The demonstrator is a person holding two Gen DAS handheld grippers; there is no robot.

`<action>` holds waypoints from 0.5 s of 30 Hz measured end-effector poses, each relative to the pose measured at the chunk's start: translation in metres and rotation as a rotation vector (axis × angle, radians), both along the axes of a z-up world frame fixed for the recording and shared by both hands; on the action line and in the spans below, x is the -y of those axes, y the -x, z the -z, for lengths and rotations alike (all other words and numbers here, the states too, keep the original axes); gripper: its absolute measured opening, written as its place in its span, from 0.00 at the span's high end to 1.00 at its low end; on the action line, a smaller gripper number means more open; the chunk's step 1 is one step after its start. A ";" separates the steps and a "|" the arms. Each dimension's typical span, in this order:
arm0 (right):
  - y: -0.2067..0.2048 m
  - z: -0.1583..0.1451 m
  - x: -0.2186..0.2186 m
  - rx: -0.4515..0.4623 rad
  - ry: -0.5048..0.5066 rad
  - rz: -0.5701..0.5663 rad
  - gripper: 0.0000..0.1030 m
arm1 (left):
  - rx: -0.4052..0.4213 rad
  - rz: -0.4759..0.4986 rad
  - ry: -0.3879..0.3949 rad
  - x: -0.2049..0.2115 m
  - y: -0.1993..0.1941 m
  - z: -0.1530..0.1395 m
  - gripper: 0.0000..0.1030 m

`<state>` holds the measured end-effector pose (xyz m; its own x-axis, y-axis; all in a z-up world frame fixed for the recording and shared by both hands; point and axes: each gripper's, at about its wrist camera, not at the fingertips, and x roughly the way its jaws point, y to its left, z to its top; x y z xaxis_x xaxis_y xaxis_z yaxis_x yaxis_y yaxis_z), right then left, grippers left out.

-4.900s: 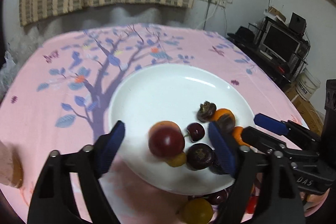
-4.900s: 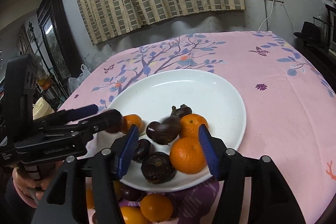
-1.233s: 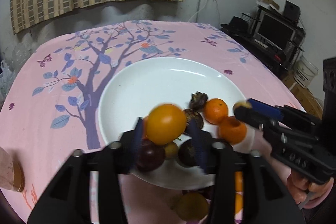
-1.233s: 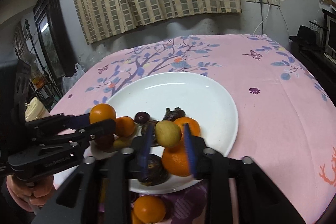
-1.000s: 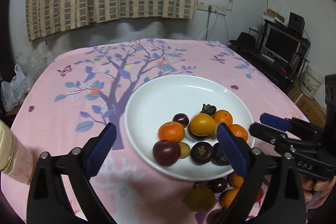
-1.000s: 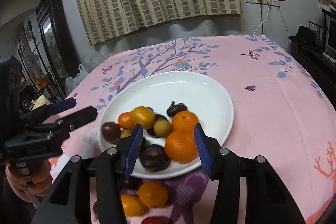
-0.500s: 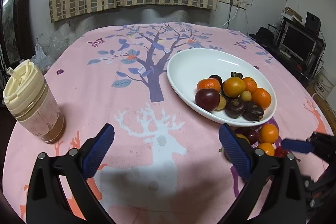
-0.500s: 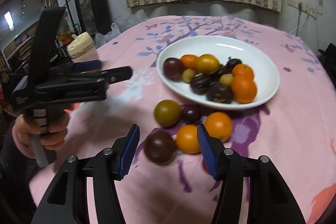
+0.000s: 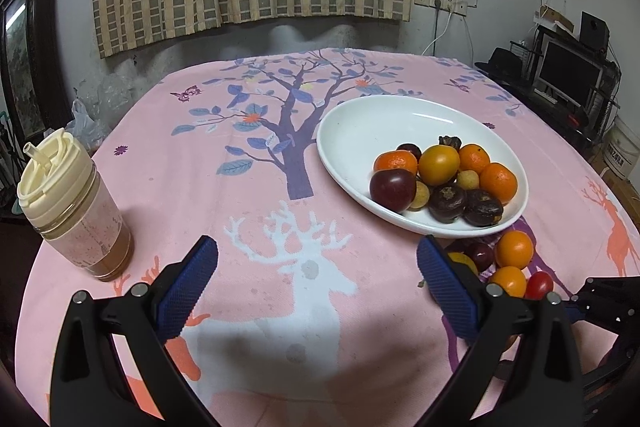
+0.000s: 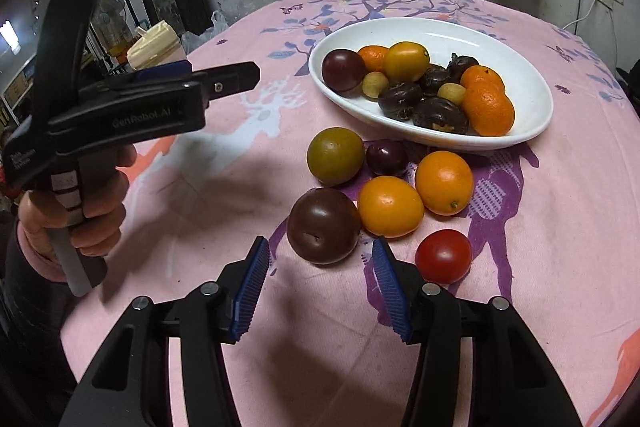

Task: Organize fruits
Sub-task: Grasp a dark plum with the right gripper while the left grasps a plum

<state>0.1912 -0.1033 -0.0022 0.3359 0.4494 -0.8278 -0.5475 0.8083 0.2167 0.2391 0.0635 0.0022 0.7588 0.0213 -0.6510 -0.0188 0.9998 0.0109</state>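
Observation:
A white plate point(image 9: 348, 131) point(image 10: 500, 47) holds several oranges, dark fruits, a plum and small yellow fruits. Loose fruits lie on the pink cloth in front of it: a dark plum point(image 10: 324, 231), a greenish fruit point(image 10: 335, 155), two oranges point(image 10: 390, 211) point(image 10: 444, 182), a small dark plum point(image 10: 386, 157) and a red tomato point(image 10: 443, 255). My right gripper point(image 10: 320, 245) hangs low over the cloth, its jaws closing. The dark plum sits just ahead of its tips, untouched by the pads. My left gripper point(image 9: 316, 247) stands wide open over the white deer print, with nothing in it.
A tumbler with a cream lid point(image 9: 68, 203) point(image 10: 154, 45) stands at the table's left. A hand point(image 10: 80, 219) holds the left gripper's handle left of the loose fruits. Screens and shelves point(image 9: 572, 71) lie beyond the table's right edge.
Both grippers let their fruits go onto the plate and drew back from it. The right gripper has since sunk and tilted down toward the loose fruits, close behind the dark plum.

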 end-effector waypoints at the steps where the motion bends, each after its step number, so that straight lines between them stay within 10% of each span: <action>1: -0.001 0.002 -0.001 -0.006 0.002 0.000 0.53 | 0.000 0.000 0.001 0.000 0.000 0.000 0.05; 15: -0.013 0.007 -0.011 0.014 0.015 0.025 0.62 | 0.007 0.001 0.005 0.002 0.002 -0.002 0.05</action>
<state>0.2042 -0.0925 -0.0089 0.3582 0.4285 -0.8295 -0.5302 0.8246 0.1971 0.2372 0.0610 0.0042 0.7631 0.0176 -0.6461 -0.0183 0.9998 0.0056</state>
